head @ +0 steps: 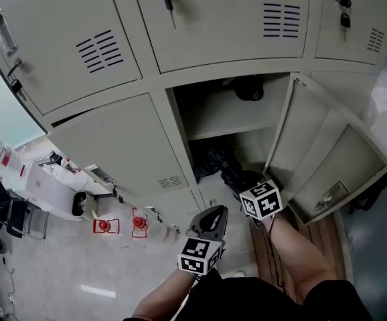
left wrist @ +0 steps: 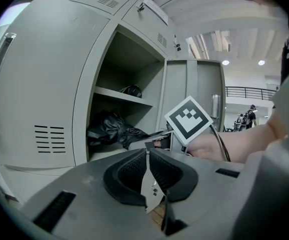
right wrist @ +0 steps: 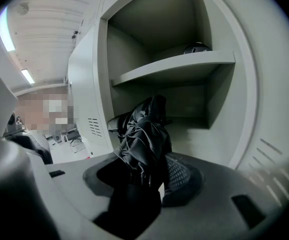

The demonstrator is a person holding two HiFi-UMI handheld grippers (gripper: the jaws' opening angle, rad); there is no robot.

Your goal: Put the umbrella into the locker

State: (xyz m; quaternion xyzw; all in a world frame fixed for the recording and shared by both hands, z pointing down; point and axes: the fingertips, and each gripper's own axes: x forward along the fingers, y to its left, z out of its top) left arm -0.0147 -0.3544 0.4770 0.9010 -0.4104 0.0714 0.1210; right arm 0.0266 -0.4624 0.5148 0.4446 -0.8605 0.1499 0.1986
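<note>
Two small red items [head: 104, 226] sit on the pale floor [head: 53, 273] at lower left; a key [head: 169, 7] hangs top centre.

The locker [head: 177, 129] looks like sheet metal under smooth, matt cream paint, shelf and door alike. The umbrella [right wrist: 143, 139] is thin black cloth, crumpled, with a faint sheen on its folds. The left gripper [left wrist: 148, 153] has a smooth, matt grey body that looks like plastic, and its black fingers [left wrist: 132, 173] are finely ribbed and dull, like rubber. The marker cube [head: 260, 200] carries flat black-and-white print. The floor [head: 59, 266] is pale, smooth and slightly glossy, with brown wood-like boards [head: 329, 243] beside it.
</note>
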